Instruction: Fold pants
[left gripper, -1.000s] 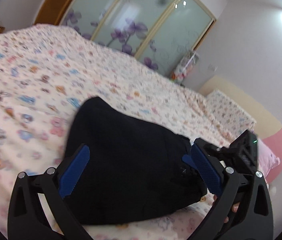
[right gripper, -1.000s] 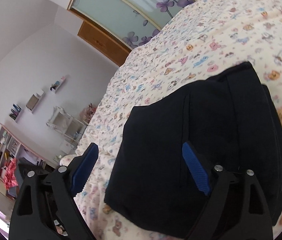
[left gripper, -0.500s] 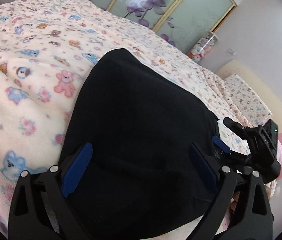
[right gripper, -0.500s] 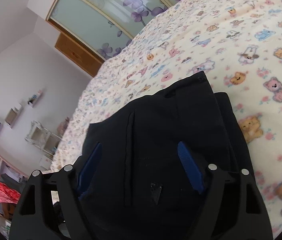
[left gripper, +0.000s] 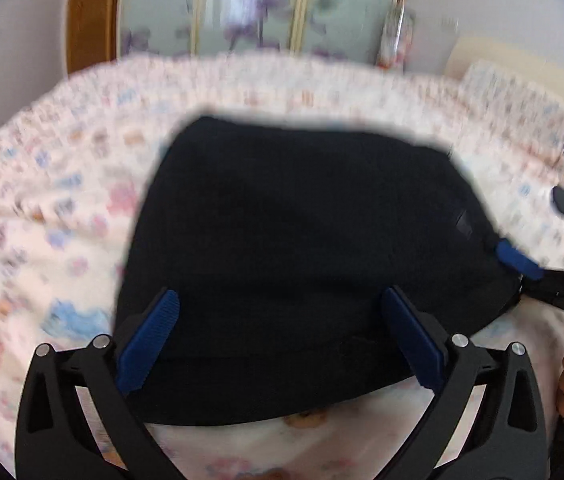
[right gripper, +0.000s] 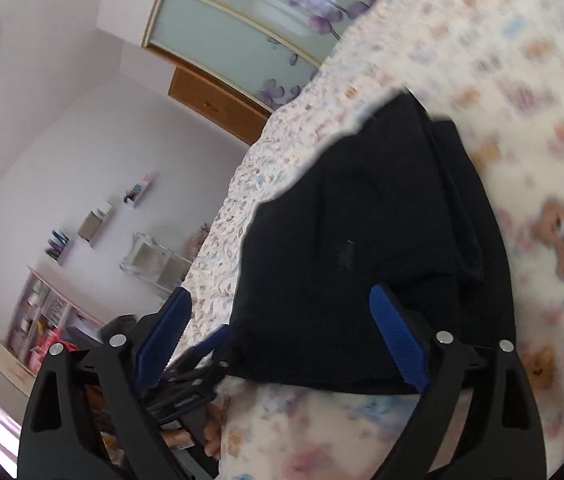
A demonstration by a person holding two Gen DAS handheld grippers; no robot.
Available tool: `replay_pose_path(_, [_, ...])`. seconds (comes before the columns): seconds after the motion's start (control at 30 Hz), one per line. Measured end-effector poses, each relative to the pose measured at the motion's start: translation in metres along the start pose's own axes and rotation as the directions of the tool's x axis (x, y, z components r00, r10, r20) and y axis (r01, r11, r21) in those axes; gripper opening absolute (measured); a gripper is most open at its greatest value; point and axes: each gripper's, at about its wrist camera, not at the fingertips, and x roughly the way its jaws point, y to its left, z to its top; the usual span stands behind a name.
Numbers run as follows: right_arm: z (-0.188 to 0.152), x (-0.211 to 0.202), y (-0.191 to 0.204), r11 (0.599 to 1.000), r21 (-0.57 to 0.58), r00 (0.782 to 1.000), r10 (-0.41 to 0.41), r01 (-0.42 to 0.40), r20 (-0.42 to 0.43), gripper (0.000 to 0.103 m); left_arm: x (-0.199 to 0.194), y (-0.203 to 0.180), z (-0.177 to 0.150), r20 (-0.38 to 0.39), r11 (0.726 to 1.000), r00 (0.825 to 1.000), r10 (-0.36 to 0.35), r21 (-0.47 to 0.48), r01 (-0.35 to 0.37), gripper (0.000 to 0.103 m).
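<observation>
We see folded black pants [left gripper: 301, 248] on bear-print bed [left gripper: 42, 240]; left gripper [left gripper: 282, 336] jaws wide over near edge; right gripper [left gripper: 521, 264] at right edge.

Bed [left gripper: 62, 216] under a bear-print blanket; folded black pants [left gripper: 301, 248] lie on it.

We see black pants [left gripper: 301, 240] on a cream bedspread [left gripper: 62, 220] printed with pastel bears, blue pads [left gripper: 150, 340] on black grippers, and purple-flowered frosted doors [right gripper: 266, 28]
</observation>
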Motion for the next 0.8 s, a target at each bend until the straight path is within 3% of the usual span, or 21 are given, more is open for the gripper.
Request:
replay_pose_path(0.07, [-0.001,-0.002,-0.007,0.999,0.032,1.0,0.025,-0.025,0.017,0.09,-0.002,0.001,-0.002,0.018,1.0,1.0,-0.003,0.0,0.003,0.101])
replay_pose_path(0.23, [0.0,-0.001,0.02,0.998,-0.052,0.999,-0.025,0.026,0.019,0.092,-0.002,0.0,-0.004,0.018,1.0,1.0,0.008,0.007,-0.008,0.101])
replay_pose_path(0.33, [-0.001,-0.004,0.034,0.995,-0.094,0.999,0.027,-0.025,0.025,0.095,-0.003,-0.001,-0.005,0.021,1.0,1.0,0.012,0.009,-0.012,0.101])
replay_pose_path(0.43, [-0.001,0.008,0.021,0.996,-0.065,0.998,-0.058,0.058,0.003,0.097,-0.002,-0.002,-0.004,0.023,1.0,1.0,0.013,0.011,-0.013,0.101])
replay_pose_path(0.53, [-0.003,0.01,0.006,0.999,-0.029,1.0,-0.022,0.022,0.005,0.097,-0.002,-0.003,-0.005,0.024,1.0,1.0,0.019,0.018,-0.019,0.101])
replay_pose_path(0.67, [0.012,-0.005,0.019,0.999,-0.035,1.0,-0.001,0.001,0.009,0.097,-0.012,0.009,-0.004,0.041,0.998,0.998,-0.055,-0.026,0.056,0.101])
replay_pose_path(0.8, [0.037,-0.035,0.027,0.995,-0.096,0.994,-0.02,0.031,0.112,0.097,-0.033,0.03,-0.002,0.095,0.988,0.99,-0.1,-0.106,0.11,0.101])
